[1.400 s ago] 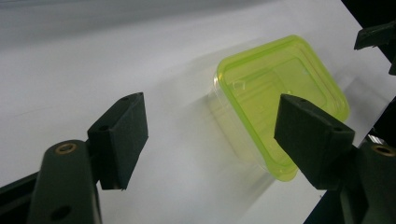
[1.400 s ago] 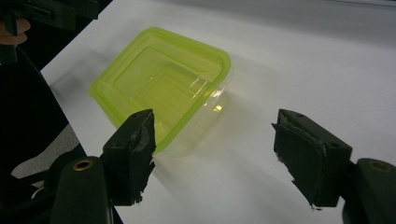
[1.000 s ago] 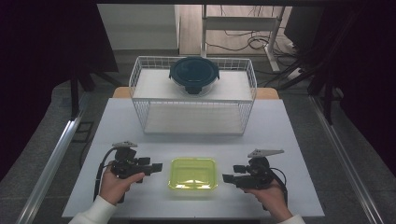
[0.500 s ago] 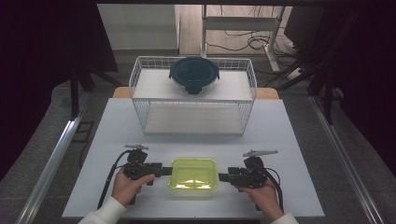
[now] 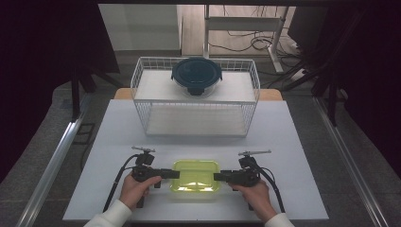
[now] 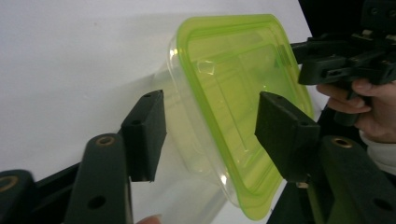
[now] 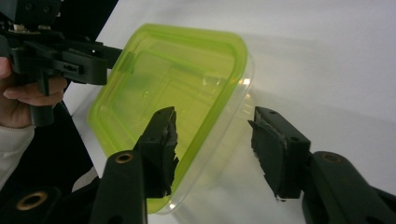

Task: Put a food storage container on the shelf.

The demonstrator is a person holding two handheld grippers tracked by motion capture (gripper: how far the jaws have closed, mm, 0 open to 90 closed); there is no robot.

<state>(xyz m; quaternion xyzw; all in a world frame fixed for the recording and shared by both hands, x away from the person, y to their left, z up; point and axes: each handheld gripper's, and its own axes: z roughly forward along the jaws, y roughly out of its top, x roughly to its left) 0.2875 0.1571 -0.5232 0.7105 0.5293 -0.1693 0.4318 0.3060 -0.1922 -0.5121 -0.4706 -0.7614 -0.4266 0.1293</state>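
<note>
Around the counter (image 5: 293, 142), dark curtains hang left and right; behind it, a grey floor with loose cables and a metal frame. Counter top is plain white, matte, uncluttered, with metal rails running down both sides.

At the far half sits a white wire basket (image 5: 142, 90), open-topped. On its upper shelf rests a round glass container with a dark blue clip lid (image 5: 196, 75), well apart from the work in front.

At the near edge, centred between the 2 hands, lies a clear rectangular food box with a lime-green lid (image 5: 195, 175), flat on the counter, lid on.

Left claw (image 5: 176, 174) comes in level from the box's left end, right claw (image 5: 217, 177) from its right end, mirror fashion. Judgement: a 2-sided approach, likely to lift the box level or to steady it while the lid is worked.

Left gripper view: the box's end wall and lid rim (image 6: 243, 116) sit between the jaws, which have just been closing; gaps remain at both pads, so not yet gripping. Right gripper view: the jaws have likewise been narrowing around the box corner (image 7: 187, 93); 1 pad lies near or over the lid rim, the other stands clear. No firm hold seen on either side.
</note>
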